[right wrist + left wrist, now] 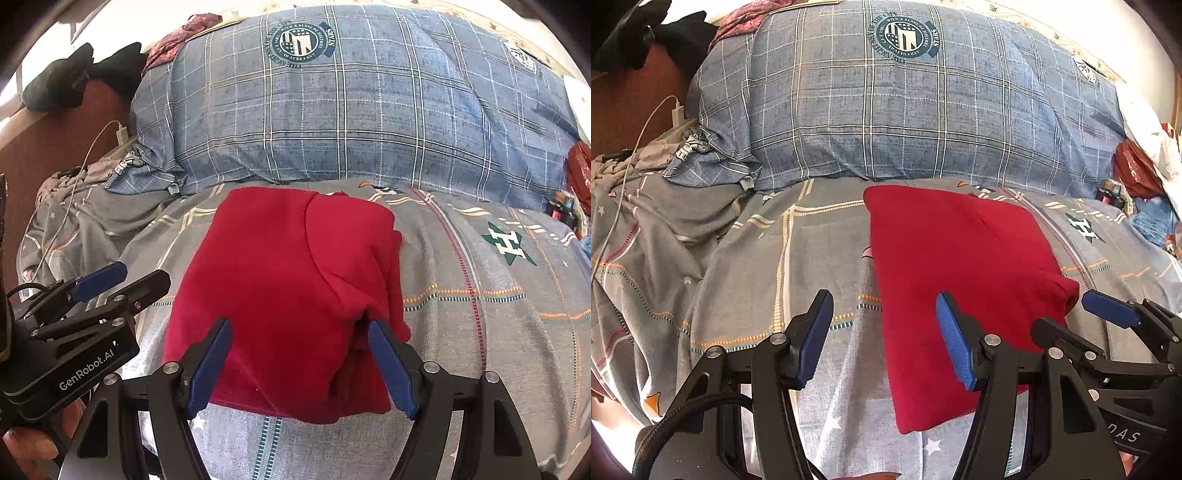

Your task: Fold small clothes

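Note:
A red garment [953,251] lies folded into a rough rectangle on the grey patterned bedsheet [812,236]. My left gripper [884,295] hovers open at its near left edge, with one blue pad over the sheet and the other over the red cloth. In the right wrist view the red garment [288,280] fills the middle. My right gripper [298,322] stands open over its near end, the right pad close to a bunched sleeve fold. Neither pair of pads presses the cloth. Each gripper also shows in the other's view: right gripper [1071,314], left gripper [144,271].
A bulky blue plaid duvet [905,122] rises just behind the garment. A white charger and cable [646,125] trail over rumpled sheet at the left. Red and white plastic bags [1137,166] and small items sit at the right. Dark clothes [74,77] lie on the wooden headboard, back left.

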`<state>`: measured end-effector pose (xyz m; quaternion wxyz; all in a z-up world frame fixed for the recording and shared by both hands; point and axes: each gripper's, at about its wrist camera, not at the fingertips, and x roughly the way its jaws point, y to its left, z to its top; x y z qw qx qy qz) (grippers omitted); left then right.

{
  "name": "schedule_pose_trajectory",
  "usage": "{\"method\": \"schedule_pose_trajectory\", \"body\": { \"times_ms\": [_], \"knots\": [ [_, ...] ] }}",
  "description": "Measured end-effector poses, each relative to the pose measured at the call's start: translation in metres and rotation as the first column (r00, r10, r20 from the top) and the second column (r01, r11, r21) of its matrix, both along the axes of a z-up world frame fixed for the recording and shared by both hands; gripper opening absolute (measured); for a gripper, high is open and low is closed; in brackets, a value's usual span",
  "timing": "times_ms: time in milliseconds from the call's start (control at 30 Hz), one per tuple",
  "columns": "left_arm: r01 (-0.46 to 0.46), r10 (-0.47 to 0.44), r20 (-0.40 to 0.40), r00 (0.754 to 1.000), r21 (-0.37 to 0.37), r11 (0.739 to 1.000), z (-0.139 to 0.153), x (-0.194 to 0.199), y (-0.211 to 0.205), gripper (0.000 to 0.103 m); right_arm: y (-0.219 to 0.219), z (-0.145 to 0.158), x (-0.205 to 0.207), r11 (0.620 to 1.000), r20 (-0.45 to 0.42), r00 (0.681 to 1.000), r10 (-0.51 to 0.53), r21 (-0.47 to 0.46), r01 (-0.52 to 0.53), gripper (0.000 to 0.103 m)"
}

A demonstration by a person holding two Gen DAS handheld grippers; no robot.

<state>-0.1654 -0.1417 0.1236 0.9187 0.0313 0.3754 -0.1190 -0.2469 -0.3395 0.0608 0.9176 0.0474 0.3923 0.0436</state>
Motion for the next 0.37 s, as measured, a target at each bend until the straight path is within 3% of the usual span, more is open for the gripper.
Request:
{"method": "schedule_pose_trajectory", "body": {
  "times_ms": [233, 367],
  "knots": [
    [0.012, -0.012, -0.006, 1.0, -0.023, 1.0, -0.003, 0.002, 0.001, 0.058, 0.005, -0.004, 0.004, 1.0, -0.01, 1.0, 0.007, 0.003, -0.007, 0.074],
    [-0.007, 0.004, -0.049, 0.999, -0.063, 0.998, -0.009, 0.015, 0.015, 0.058, 0.007, -0.008, 0.009, 1.0, -0.02, 1.0, 0.018, 0.02, -0.017, 0.074]
  ]
}}
